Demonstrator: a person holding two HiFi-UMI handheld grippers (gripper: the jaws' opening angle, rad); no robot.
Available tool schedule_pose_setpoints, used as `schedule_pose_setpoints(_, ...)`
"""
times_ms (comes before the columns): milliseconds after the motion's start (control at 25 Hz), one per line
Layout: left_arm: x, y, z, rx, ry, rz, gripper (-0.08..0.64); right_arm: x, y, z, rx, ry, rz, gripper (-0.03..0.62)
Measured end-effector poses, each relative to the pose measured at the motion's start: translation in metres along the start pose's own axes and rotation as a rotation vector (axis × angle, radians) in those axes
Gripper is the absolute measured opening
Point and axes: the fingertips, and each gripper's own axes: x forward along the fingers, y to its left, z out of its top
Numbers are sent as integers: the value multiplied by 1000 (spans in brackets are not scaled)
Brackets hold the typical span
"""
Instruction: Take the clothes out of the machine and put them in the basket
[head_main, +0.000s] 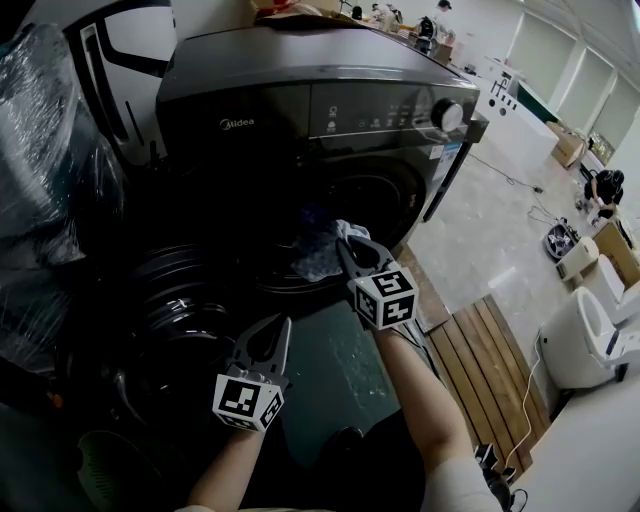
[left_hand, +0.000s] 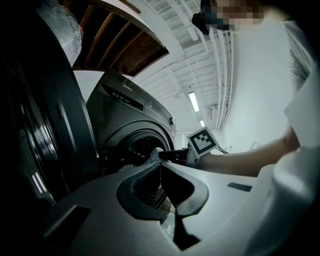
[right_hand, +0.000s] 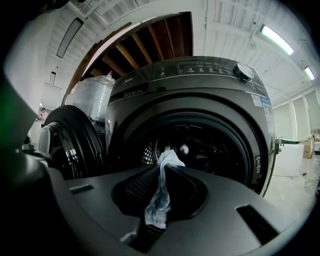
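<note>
**Garment gripped at drum mouth**

Observed right gripper in front of the dark washing machine, jaws almost closed and pinching a pale blue-white garment. Noted garment hanging from the jaws at the drum mouth, beside the open door. Found left gripper lower, nearer the person, jaws together and holding nothing.

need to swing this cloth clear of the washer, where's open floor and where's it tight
Free: the dark floor between the open door and the wooden slats, and the pale floor right of the washing machine. Crowded: the left, where the door and a plastic-wrapped bundle stand close. The right gripper holds the cloth at the drum mouth.
</note>
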Motion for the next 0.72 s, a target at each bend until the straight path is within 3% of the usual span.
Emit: schedule_pose_setpoints(720, 13, 16, 25, 55, -28, 27, 21, -67, 9, 27, 58, -72, -6, 46)
